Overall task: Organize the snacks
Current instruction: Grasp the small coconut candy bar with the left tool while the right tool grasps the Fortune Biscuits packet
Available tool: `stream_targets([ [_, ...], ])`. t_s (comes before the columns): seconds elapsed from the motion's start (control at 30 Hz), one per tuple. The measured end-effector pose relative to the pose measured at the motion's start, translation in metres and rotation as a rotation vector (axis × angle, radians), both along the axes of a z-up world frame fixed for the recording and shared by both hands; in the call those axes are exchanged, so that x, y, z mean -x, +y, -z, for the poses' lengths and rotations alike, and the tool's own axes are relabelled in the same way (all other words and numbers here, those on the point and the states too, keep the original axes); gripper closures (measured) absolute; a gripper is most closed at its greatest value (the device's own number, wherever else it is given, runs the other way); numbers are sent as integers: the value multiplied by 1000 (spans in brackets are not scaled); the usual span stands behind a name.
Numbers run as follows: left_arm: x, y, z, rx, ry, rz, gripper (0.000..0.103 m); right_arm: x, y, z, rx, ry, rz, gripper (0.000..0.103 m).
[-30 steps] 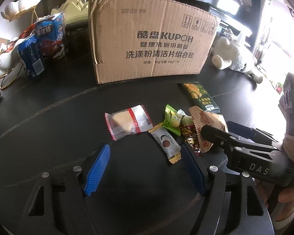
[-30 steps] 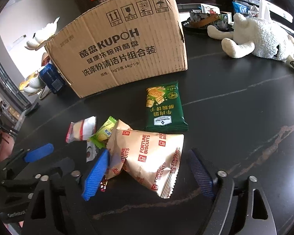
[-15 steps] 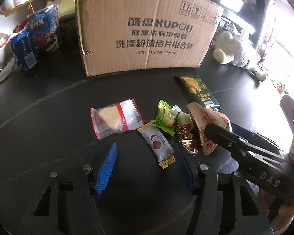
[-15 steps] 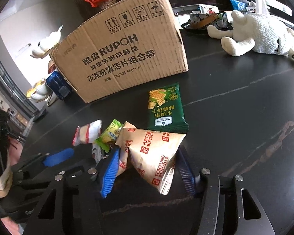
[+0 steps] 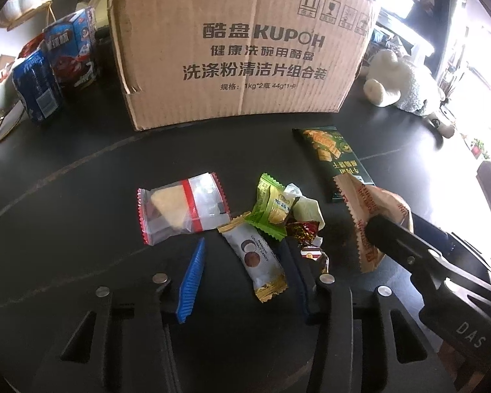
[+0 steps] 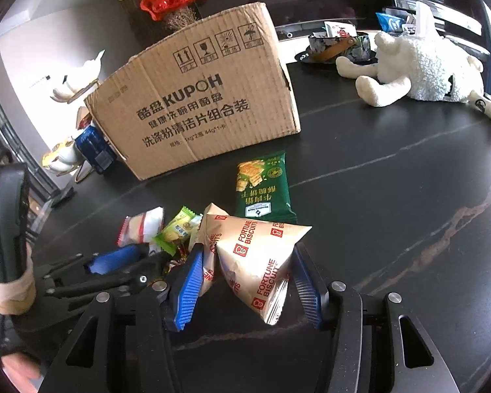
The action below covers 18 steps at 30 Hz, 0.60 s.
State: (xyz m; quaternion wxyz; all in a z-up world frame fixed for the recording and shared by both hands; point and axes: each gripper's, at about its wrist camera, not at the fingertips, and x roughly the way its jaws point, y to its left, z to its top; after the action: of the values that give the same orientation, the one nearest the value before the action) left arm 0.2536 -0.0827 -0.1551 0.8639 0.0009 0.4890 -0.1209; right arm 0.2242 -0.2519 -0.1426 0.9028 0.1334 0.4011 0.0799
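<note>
left hand-held gripper (image 5: 242, 262) closing round candy (image 5: 260, 258) | right hand-held gripper (image 6: 245, 281) grips biscuit bag (image 6: 255, 255)

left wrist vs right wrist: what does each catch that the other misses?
Left wrist only: the white coconut candy packet lying between the left hand-held gripper, whose jaws are closing without yet pressing it, and two blue cartons left of the box.

Right wrist only: the red foil ornament behind the box, a tray of small items, and the right hand-held gripper closed on the Fortune Biscuits bag.

Both: the cardboard box, green cracker packet, plush sheep, clear red-striped packet.
</note>
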Motion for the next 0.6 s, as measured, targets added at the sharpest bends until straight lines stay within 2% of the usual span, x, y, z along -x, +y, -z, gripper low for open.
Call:
stream_targets([
  [0.1, -2, -4, 1, -3, -4, -5, 65, 0, -1, 0, -2, -2, 2, 49],
  [0.13, -3, -5, 1, -4, -6, -3, 76, 0, 0, 0, -2, -2, 2, 49],
  [0.17, -3, -5, 1, -1, -4, 0, 81, 0, 0, 0, 0, -2, 1, 49],
  [0.4, 0, 1, -4, 5, -14, -7, 83, 2, 3, -1, 16, -15, 1, 49],
  [0.6, 11, 14, -22, 25, -50, -11, 83, 7, 9, -7, 33, -37, -9, 49],
])
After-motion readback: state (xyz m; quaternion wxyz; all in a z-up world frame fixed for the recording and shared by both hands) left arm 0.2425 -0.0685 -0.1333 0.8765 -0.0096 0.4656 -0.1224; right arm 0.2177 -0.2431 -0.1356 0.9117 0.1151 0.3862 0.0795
